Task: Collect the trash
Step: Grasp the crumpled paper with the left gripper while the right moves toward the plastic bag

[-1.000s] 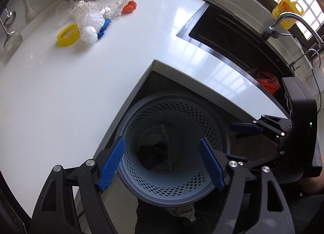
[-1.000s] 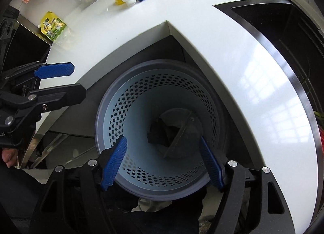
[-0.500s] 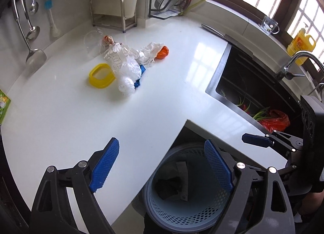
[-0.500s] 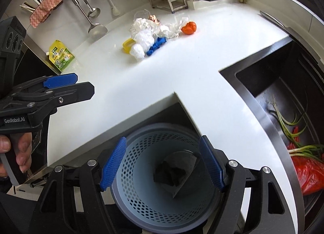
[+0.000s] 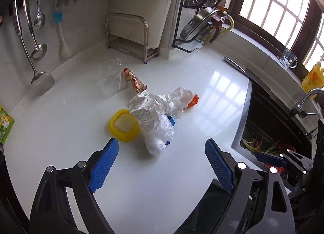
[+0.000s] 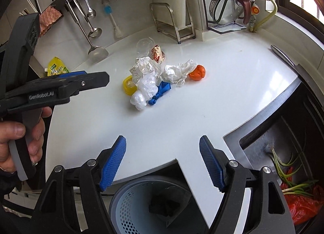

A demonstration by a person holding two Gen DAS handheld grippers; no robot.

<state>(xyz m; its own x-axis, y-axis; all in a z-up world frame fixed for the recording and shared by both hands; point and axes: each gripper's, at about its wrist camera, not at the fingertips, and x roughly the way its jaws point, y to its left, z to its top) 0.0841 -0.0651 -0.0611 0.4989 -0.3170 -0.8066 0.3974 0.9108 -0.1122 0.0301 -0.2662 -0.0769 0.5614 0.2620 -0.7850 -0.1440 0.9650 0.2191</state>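
A pile of trash lies mid-counter: a yellow lid (image 5: 124,125), crumpled printed paper (image 5: 144,110), a clear plastic bag (image 5: 159,136), white tissue (image 5: 179,97), an orange scrap (image 5: 193,100), a snack wrapper (image 5: 134,81), a clear cup (image 5: 110,79). In the right wrist view a blue balloon scrap (image 6: 160,92) also shows. My left gripper (image 5: 162,165) is open and empty, just short of the pile. My right gripper (image 6: 163,163) is open and empty over the counter's edge, above the perforated grey bin (image 6: 129,203). The left gripper's side also shows in the right wrist view (image 6: 58,86).
The white counter (image 5: 60,132) wraps a dark sink (image 6: 283,153) at the right holding green stalks and a red bag (image 6: 303,207). Ladles (image 5: 38,51) hang on the left wall. A steel rack (image 5: 131,37) and dish rack (image 6: 228,5) stand at the back.
Both grippers rose from the bin and swung forward toward the counter; the trash pile is now closer and centred. Both stayed open and empty.
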